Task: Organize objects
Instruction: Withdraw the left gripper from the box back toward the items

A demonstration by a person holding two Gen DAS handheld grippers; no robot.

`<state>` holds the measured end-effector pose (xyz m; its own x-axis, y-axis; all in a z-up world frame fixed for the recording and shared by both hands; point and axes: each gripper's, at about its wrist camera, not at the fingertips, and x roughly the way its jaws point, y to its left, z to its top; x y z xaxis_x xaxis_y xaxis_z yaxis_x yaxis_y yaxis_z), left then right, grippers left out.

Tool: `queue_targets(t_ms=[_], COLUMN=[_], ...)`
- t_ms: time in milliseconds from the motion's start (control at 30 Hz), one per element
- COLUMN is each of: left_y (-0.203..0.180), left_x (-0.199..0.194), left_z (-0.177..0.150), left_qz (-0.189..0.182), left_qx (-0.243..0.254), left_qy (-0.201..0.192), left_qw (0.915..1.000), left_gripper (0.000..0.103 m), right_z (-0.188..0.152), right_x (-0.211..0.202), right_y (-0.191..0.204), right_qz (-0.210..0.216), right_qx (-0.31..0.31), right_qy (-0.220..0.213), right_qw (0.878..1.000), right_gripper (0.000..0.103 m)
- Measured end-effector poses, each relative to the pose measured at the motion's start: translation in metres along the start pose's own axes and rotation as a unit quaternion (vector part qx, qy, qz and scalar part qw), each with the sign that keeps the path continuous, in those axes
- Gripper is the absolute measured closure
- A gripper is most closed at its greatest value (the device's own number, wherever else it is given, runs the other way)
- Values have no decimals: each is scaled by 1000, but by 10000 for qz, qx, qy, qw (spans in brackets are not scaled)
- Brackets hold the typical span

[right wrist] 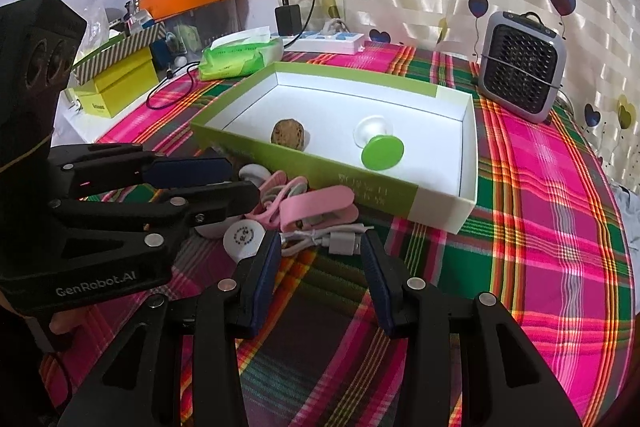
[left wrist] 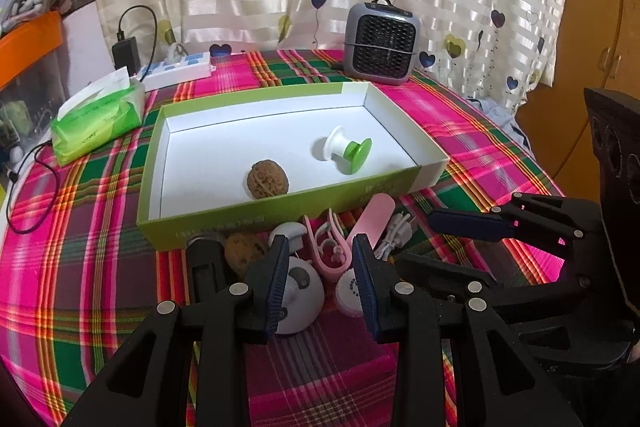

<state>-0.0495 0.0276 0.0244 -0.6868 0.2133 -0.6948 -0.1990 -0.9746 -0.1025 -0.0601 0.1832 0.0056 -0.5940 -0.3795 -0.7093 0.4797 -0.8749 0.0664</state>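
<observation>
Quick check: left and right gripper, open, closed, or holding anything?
Left gripper: open, holding nothing, jaws apart above the white round piece.
Right gripper: open, holding nothing, poised by the white cable.

Right tongs (right wrist: 318, 247) gape above a white cable (right wrist: 320, 239) beside the box (right wrist: 466, 205).
</observation>
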Motion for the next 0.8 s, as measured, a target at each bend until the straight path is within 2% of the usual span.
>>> queue_targets(t_ms=[333,567,800], left_y=[10,12,15], left_x=[-5,-10,-14], left_z=[-3,-6,-7], left_qz=[41,5,-33], left_qx=[-152,-180,-245], left_qy=[-30,-84,-112], left_qw=[9999,9998,9996], left_gripper=[72,72,72], right_z=[0,8,12], right_x=[3,14,19], right_y=[9,3,9], right_qz=[-40,-366,-563], right_qx=[-118,313,283], right_qy=[78,153,221], right_qw=[9999,9987,9978], right_gripper=[60,60,60])
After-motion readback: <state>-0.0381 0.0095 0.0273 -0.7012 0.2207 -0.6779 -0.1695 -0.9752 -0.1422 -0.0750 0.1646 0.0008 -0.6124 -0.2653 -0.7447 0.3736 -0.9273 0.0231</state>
